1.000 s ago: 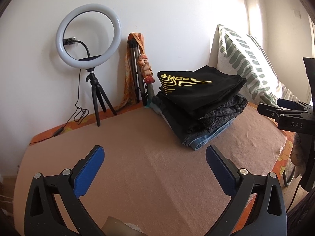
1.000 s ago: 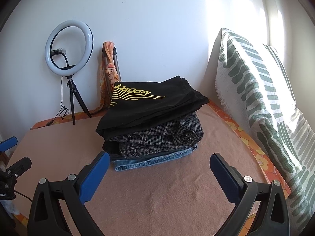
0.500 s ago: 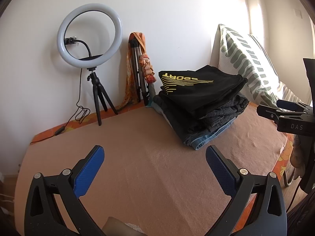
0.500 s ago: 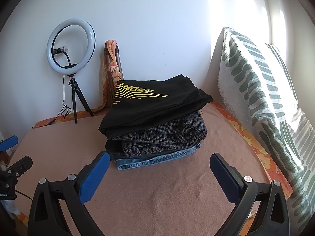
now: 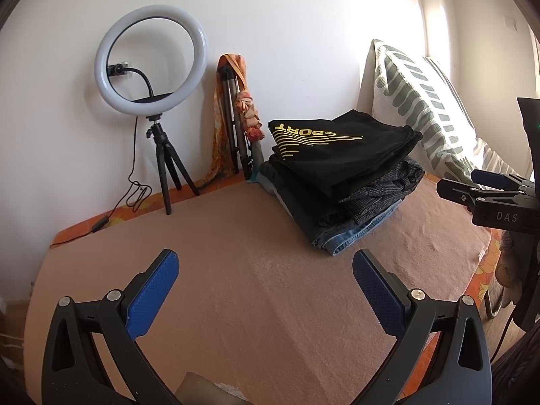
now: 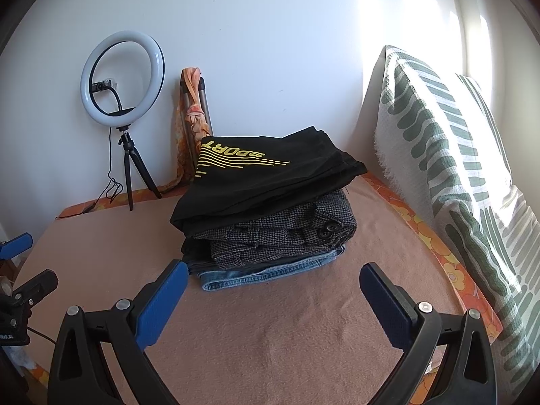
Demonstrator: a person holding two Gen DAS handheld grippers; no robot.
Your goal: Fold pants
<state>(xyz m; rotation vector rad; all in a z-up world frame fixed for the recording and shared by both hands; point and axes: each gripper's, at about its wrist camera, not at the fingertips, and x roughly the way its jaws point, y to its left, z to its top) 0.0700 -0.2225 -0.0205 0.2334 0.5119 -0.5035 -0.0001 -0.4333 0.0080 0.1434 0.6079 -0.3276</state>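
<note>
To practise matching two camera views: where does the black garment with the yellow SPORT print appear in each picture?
Left wrist view: black garment tops the clothes pile, right of centre.
Right wrist view: black garment tops the pile, near centre.
Shared landmark: ring light against the wall, left of the pile.

Both wrist cameras look low across the bed [image 5: 236, 270] toward the far wall. The left view sits further left and back; the right view is nearer the clothes pile [image 6: 270, 209]. Both share the pile, ring light [image 5: 150, 59] and pillow [image 6: 455, 155].
</note>
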